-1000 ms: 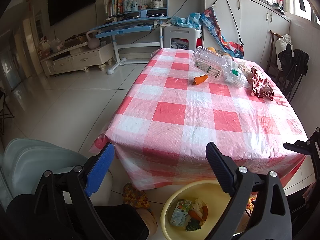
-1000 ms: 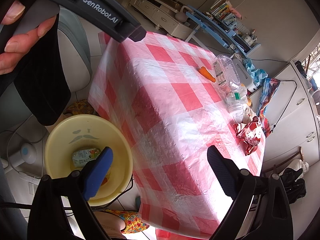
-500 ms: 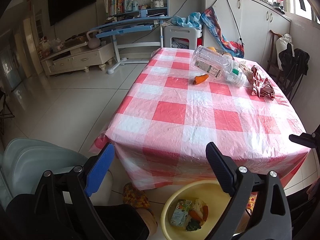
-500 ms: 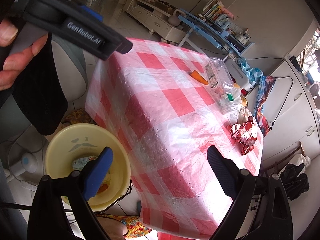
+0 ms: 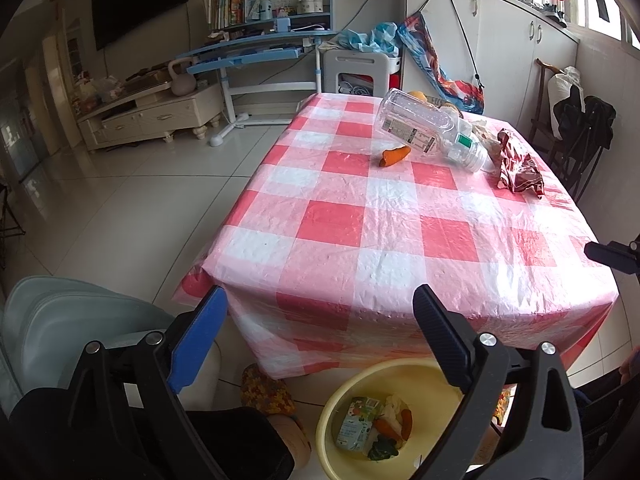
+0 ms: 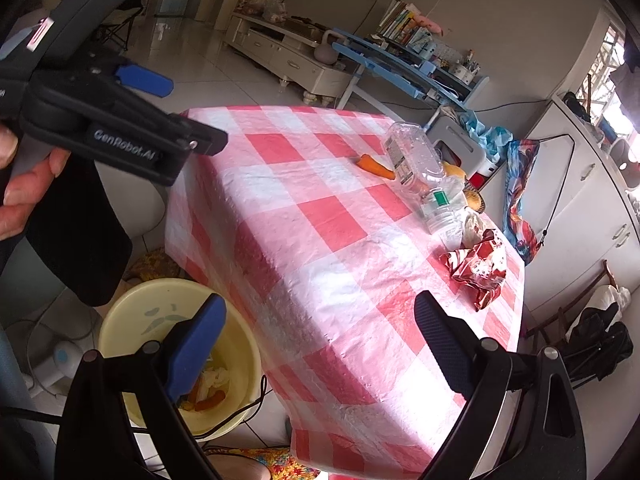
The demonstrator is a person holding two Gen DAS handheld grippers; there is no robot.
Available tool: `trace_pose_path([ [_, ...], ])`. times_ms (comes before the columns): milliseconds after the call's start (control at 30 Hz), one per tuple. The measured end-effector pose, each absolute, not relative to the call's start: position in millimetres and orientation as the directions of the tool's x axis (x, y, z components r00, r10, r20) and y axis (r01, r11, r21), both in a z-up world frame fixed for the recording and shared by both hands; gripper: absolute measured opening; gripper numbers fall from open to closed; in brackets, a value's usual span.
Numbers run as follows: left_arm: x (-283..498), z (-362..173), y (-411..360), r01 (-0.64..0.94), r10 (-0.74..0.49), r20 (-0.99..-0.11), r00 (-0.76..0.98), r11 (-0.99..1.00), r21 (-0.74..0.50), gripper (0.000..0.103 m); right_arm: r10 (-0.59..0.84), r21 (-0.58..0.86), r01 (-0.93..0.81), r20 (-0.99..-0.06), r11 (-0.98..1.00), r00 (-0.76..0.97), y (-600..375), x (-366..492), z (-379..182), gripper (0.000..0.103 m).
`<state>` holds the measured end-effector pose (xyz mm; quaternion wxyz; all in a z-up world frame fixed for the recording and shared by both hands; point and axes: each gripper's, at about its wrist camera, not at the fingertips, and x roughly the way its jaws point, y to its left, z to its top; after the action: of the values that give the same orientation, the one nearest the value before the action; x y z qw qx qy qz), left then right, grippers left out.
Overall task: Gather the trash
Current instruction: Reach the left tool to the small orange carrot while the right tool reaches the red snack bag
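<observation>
Tools both gape empty: our left tool (image 5: 320, 334) and right tool (image 6: 320, 334) hover above the basin (image 5: 432, 376); beyond them, a bottle (image 5: 430, 130) on the counter (image 5: 360, 216).

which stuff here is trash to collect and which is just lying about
For the job: plastic bottle, carrot piece, red wrapper, yellow basin already holding scraps, both open tongs, left and right.

Lying about: kettlebell, books, black bag, blue desk.

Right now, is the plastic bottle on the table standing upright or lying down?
Lying down. The plastic bottle rests on its side on the table, its neck pointing toward the red wrapper.
</observation>
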<state>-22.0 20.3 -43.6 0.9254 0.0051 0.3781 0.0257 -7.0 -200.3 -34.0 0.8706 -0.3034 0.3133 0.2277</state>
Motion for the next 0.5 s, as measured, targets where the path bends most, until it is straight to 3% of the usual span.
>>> trace_pose_path([
  [500,45,-14,-9,0.054,-0.006,-0.709,0.705,0.998,0.045,0.094,0.12,-0.371,-0.488,-0.687,0.79,0.717,-255,74,-17,0.091],
])
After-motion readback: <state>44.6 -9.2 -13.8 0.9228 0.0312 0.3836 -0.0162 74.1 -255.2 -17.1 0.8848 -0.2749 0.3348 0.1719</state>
